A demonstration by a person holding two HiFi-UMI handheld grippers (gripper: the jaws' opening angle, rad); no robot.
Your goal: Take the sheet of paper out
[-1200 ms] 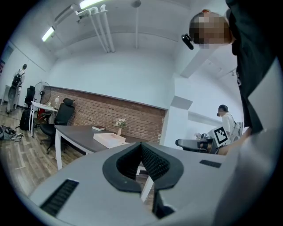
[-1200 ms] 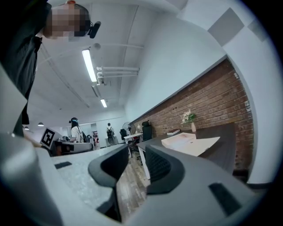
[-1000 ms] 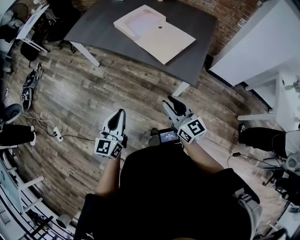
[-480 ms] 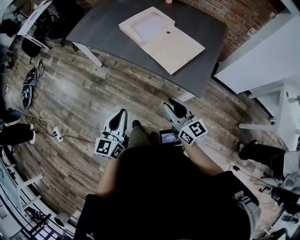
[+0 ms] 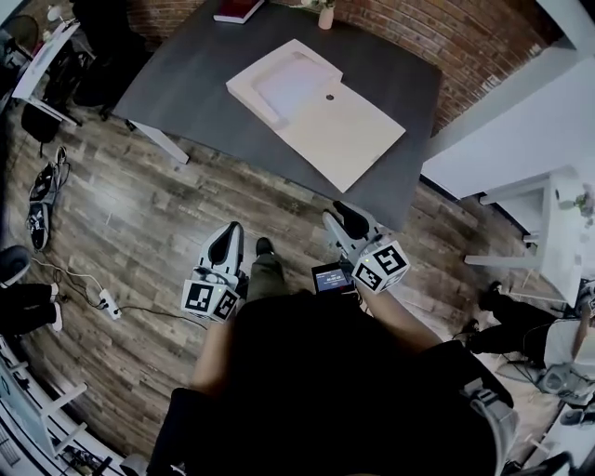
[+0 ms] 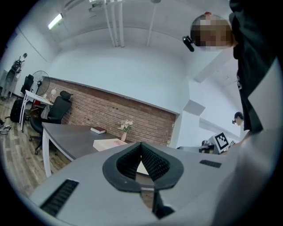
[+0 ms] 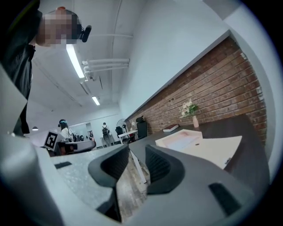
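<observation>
A flat cream case (image 5: 316, 107) lies open on the dark grey table (image 5: 186, 74). Its recessed far half holds a pale sheet (image 5: 284, 79), and its lid is folded out toward me. The case also shows in the left gripper view (image 6: 108, 143) and the right gripper view (image 7: 201, 148). Both grippers hang close to my body over the wooden floor, well short of the table. My left gripper (image 5: 226, 249) (image 6: 141, 148) has its pad tips touching with nothing between them. My right gripper (image 5: 346, 221) (image 7: 137, 154) shows a narrow gap and holds nothing.
A dark book (image 5: 240, 11) and a small vase of flowers (image 5: 325, 17) stand at the table's far edge by the brick wall. A white partition (image 5: 521, 102) stands at the right. Shoes (image 5: 42, 195) and a power strip with cable (image 5: 104, 302) lie on the floor at left.
The table and the open case have come closer and lower in the head view as I step forward. Both grippers stay at my body, unchanged.
</observation>
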